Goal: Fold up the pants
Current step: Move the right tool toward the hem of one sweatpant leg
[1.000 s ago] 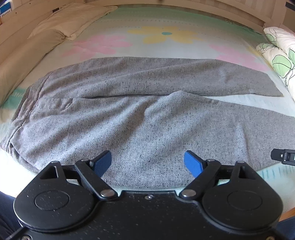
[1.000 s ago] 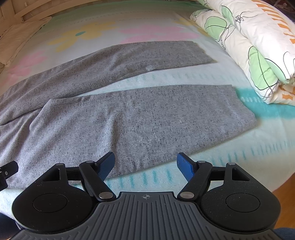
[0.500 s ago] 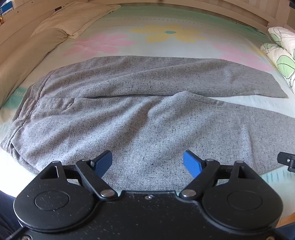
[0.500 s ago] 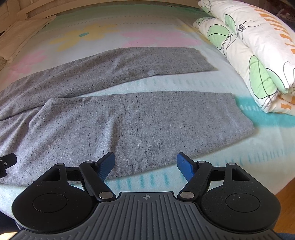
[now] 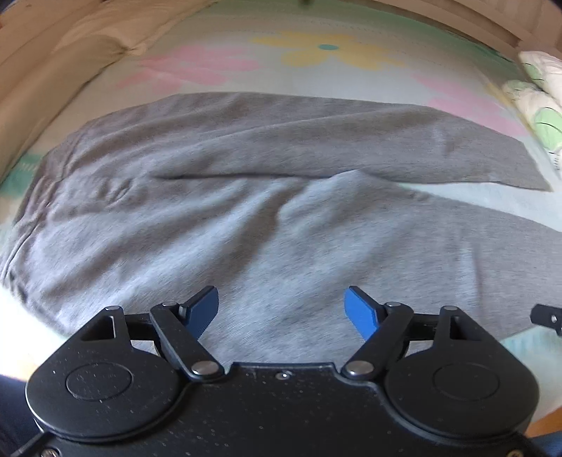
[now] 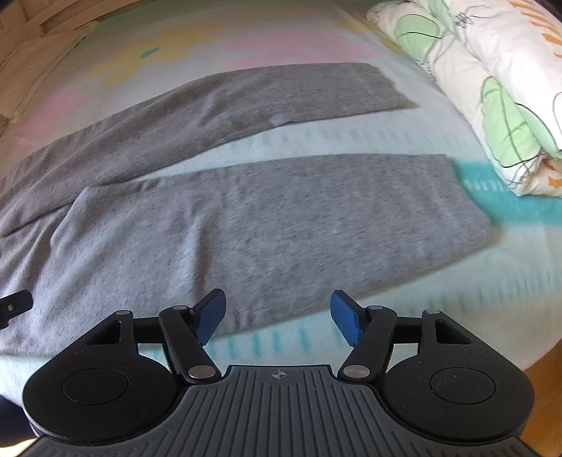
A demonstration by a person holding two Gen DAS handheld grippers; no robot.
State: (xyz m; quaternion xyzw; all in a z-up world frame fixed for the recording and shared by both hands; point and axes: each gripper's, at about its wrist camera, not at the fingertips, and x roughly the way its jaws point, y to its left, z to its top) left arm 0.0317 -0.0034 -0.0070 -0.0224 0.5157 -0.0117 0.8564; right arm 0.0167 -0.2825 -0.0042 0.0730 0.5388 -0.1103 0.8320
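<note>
Pale green bedsheet [image 5: 351, 21] with pink and yellow flowers, beige pillows [image 5: 52, 63] at far left, folded leaf-print quilt [image 6: 491, 88] at right

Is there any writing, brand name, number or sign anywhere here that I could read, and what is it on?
No readable words, brands or numbers in either view.
Crosshair mark (a circle with a cross), no letters: on the ribbed body of the right gripper.
Grey pants: no label or tag shows.
Bedsheet: flower print only, no text.
Folded quilt: leaf pattern only, no text.
</note>
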